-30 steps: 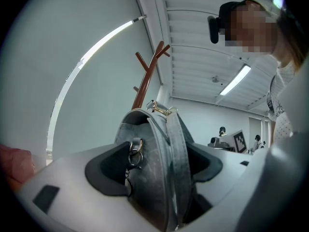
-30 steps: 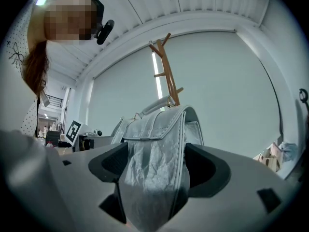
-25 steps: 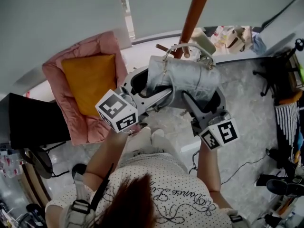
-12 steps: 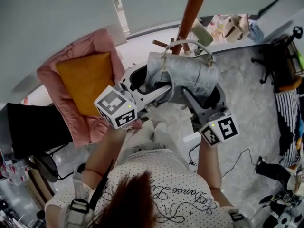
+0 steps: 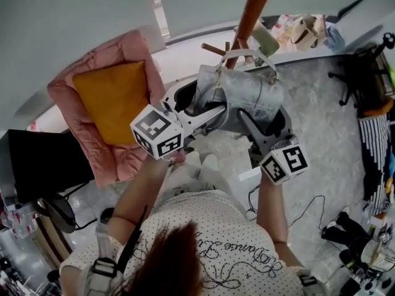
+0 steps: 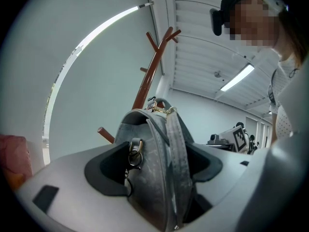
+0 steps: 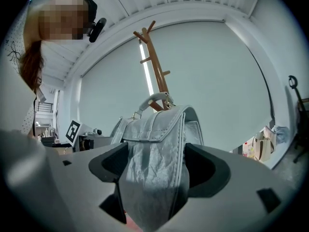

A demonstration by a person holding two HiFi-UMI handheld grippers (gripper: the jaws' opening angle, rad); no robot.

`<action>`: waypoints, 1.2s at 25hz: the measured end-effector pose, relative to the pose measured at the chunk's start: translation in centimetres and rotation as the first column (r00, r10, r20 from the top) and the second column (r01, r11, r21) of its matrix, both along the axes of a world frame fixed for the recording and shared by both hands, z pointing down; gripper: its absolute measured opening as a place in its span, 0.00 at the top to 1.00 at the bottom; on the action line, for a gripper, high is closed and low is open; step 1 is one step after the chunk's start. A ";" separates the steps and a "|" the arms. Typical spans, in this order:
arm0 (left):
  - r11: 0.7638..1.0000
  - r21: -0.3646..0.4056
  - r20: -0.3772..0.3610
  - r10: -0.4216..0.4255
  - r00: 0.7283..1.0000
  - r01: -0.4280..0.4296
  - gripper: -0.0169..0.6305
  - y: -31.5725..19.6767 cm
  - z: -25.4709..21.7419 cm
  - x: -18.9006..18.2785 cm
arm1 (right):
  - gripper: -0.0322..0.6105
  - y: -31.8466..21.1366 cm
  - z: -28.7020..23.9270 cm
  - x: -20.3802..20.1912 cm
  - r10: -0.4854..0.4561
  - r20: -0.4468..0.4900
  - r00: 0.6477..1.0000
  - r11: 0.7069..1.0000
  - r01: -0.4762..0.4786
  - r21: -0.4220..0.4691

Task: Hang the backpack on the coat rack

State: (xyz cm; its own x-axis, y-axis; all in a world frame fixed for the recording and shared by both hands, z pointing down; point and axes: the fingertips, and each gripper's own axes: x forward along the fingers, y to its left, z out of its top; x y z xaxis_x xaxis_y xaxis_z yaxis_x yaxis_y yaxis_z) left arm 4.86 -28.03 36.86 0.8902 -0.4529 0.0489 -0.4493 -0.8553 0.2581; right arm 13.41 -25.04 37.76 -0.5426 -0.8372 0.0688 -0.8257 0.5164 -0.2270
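Observation:
A grey backpack [image 5: 250,97] hangs in the air between my two grippers, close against the brown coat rack pole [image 5: 253,8]. Its light top handle [image 5: 250,54] loops at the rack's short pegs [image 5: 213,48]; whether it rests on one I cannot tell. My left gripper [image 5: 200,106] grips the bag's left end and my right gripper [image 5: 265,122] its right end. In the left gripper view the backpack [image 6: 154,168] fills the jaws with the rack [image 6: 152,66] behind. In the right gripper view the backpack [image 7: 154,163] is clamped too, below the rack [image 7: 154,66].
A pink armchair [image 5: 133,54] with an orange cushion [image 5: 114,97] stands to the left of the rack. Bags [image 5: 302,32] lie on the floor at the back right. Cables [image 5: 308,208] and dark gear [image 5: 370,134] sit to the right.
Both grippers have sunk a little with the backpack. Its handle now sits right at the pegs beside the pole.

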 end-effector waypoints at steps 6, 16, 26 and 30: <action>1.000 -0.007 0.002 -0.007 1.000 0.007 0.45 -0.5 1.0 0.1 | 0.38 -0.6 1.0 0.2 0.001 0.014 1.000 1.000 -0.001 -0.010; 1.000 -0.005 0.009 -0.031 0.999 0.031 0.45 -1.2 1.6 0.2 | 0.38 -1.6 1.5 0.4 -0.014 0.007 1.000 1.000 0.014 -0.013; 0.999 -0.001 0.032 -0.037 0.999 0.037 0.44 -2.1 1.5 0.3 | 0.38 -2.8 1.5 0.6 -0.024 0.055 0.998 0.999 0.026 -0.033; 0.999 -0.006 0.046 -0.036 0.998 0.036 0.44 -2.3 1.4 0.3 | 0.38 -3.1 1.3 0.5 -0.039 0.076 0.996 0.998 0.042 -0.039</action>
